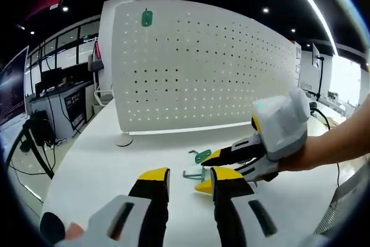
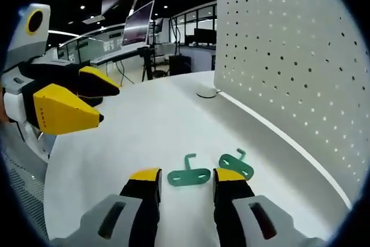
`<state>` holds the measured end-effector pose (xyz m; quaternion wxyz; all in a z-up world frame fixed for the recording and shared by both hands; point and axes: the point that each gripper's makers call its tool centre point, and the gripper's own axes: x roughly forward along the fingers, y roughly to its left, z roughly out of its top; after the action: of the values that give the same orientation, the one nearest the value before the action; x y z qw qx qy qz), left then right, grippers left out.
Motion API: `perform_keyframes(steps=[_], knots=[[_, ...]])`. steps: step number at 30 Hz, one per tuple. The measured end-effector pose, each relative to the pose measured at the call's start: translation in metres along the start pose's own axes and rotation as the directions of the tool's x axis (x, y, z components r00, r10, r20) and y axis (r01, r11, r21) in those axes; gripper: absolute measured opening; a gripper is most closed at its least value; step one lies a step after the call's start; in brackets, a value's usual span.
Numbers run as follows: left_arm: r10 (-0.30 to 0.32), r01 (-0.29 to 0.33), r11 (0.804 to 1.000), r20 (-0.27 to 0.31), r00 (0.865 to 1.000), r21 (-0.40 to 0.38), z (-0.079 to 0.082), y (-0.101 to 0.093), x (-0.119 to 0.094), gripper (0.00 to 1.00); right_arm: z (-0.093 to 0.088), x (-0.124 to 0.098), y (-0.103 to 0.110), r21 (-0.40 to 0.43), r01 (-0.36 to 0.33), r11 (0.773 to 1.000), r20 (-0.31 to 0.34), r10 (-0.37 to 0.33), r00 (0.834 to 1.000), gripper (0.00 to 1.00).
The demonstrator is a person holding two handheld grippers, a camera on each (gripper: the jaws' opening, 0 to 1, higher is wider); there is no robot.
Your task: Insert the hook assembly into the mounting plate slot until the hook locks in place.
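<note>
We've got the big white pegboard [image 1: 196,67] standing on the table [image 2: 144,125], one green hook [image 1: 147,18] already hanging top left. Two green hooks [image 2: 189,176] [image 2: 236,165] lie flat beside it. Right gripper [image 2: 187,182] is spread around one; left gripper [image 1: 189,179] is spread, holding nothing.

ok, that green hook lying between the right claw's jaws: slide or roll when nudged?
The nearer green hook lies flat on the smooth white table, so it probably slides, not rolls. It looks thin and light; likely hard to pinch from above. The upturned prong may catch.
</note>
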<state>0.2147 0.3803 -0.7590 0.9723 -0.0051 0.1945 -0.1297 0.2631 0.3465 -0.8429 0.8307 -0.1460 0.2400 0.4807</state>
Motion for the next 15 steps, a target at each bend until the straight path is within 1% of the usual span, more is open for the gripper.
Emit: perform_keyframes(steps=[4, 6, 15], knots=[[0.0, 0.0, 1.0, -0.001, 1.0, -0.001, -0.0002, 0.0002, -0.0001, 0.3, -0.0008, 0.001, 0.0011, -0.004, -0.003, 1.0, -0.001, 0.003, 1.0, 0.34], [0.0, 0.0, 1.0, -0.002, 1.0, 0.001, -0.0006, 0.0, 0.0, 0.3, -0.0013, 0.001, 0.0014, -0.009, -0.005, 1.0, -0.002, 0.005, 1.0, 0.3], [-0.004, 0.004, 1.0, -0.005, 1.0, 0.002, -0.0013, -0.0011, 0.0005, 0.29, -0.0016, 0.0004, 0.0025, -0.01, 0.001, 1.0, 0.006, -0.001, 1.0, 0.3]])
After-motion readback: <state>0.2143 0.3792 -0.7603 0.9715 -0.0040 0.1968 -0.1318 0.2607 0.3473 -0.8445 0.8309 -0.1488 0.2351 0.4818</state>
